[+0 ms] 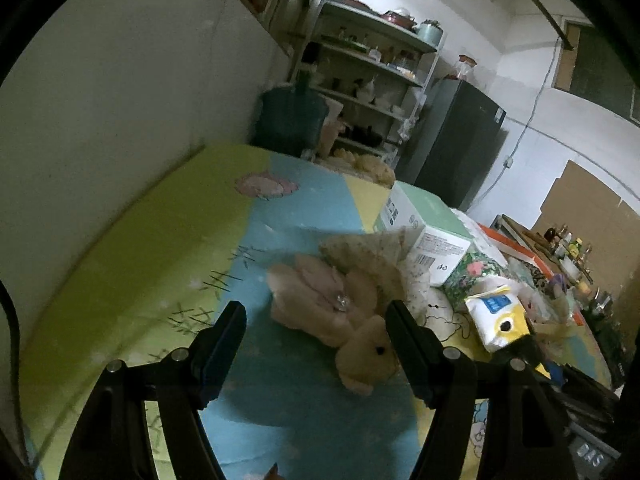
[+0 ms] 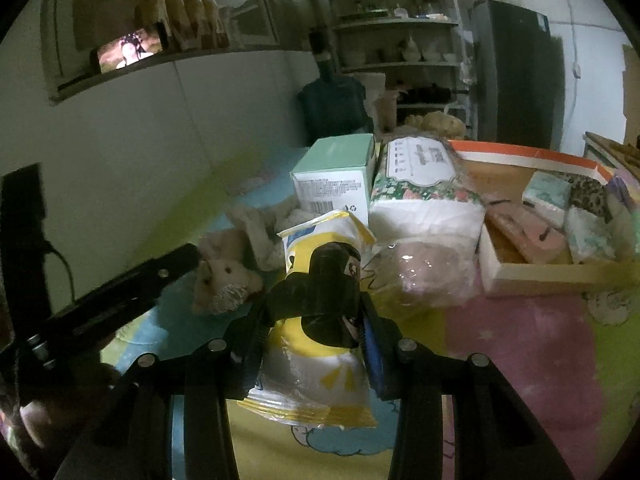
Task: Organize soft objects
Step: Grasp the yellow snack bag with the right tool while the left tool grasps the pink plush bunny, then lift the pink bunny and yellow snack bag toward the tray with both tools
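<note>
At lower centre, right tongs (image 2: pixel 316 344) clamp the yellow-and-white plastic tissue pack (image 2: pixel 312 376); left tongs (image 1: pixel 316 344) gape beside the beige plush rabbit (image 1: pixel 340 312). Next, likely carrying the pack to the orange-rimmed cardboard tray (image 2: pixel 532 272).

The plush rabbit (image 1: pixel 352 320) is beige. The tissue pack (image 2: pixel 316 320) is white and yellow with blue. The mat (image 1: pixel 160 260) shows green, blue and yellow patches; the box (image 2: pixel 336 172) is mint green.

Plush rabbit (image 1: pixel 344 312) left of tissue pack (image 1: pixel 496 316)
</note>
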A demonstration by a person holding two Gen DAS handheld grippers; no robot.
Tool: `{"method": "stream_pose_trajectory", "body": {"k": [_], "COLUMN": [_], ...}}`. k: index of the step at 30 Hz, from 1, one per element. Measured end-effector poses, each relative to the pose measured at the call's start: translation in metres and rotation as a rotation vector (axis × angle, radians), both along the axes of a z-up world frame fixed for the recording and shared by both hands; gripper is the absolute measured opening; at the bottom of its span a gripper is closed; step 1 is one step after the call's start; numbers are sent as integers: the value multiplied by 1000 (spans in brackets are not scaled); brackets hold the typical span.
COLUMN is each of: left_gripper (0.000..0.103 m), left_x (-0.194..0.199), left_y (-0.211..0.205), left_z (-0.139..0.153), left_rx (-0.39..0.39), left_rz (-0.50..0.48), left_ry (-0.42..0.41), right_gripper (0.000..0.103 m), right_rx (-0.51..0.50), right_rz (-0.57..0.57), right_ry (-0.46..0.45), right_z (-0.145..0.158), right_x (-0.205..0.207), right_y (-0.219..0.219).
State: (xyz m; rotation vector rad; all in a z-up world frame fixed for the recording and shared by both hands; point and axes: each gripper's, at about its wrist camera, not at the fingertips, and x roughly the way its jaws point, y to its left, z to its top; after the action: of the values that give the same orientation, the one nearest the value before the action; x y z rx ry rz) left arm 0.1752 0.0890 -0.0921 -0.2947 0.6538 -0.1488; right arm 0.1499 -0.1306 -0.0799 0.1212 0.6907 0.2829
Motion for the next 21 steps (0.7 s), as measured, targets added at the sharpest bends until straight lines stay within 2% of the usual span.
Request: {"method": "stream_pose_trajectory", "body": {"k": [6, 12, 13, 14, 15, 21], "left_gripper": [72, 73, 70, 59, 54, 40], "left_x": [12, 27, 27, 26, 25, 11], "left_y": [-11, -32, -34, -35, -35, -38], "left_z": [-5, -13, -13, -13, -13, -7], "left_rx": [3, -34, -33, -39, -51, -43], "left_rz": [-5, -93, -97, -101, -108, -105], "left_ry": [46, 114, 115, 111, 106, 60], "right_gripper": [43, 43, 43, 43, 43, 43], "right_rx": [31, 60, 66, 71, 76, 89], "right_rz": [14, 19, 20, 20, 21, 26], "right_ry": [-5, -7, -4, -3, -2, -8], "right_z": [-1, -3, -4, -4, -5, -4], "right_x": [-3, -3, -2, -2, -1, -3], "right_y": [-5, -13, -14, -15, -16, -22]}}
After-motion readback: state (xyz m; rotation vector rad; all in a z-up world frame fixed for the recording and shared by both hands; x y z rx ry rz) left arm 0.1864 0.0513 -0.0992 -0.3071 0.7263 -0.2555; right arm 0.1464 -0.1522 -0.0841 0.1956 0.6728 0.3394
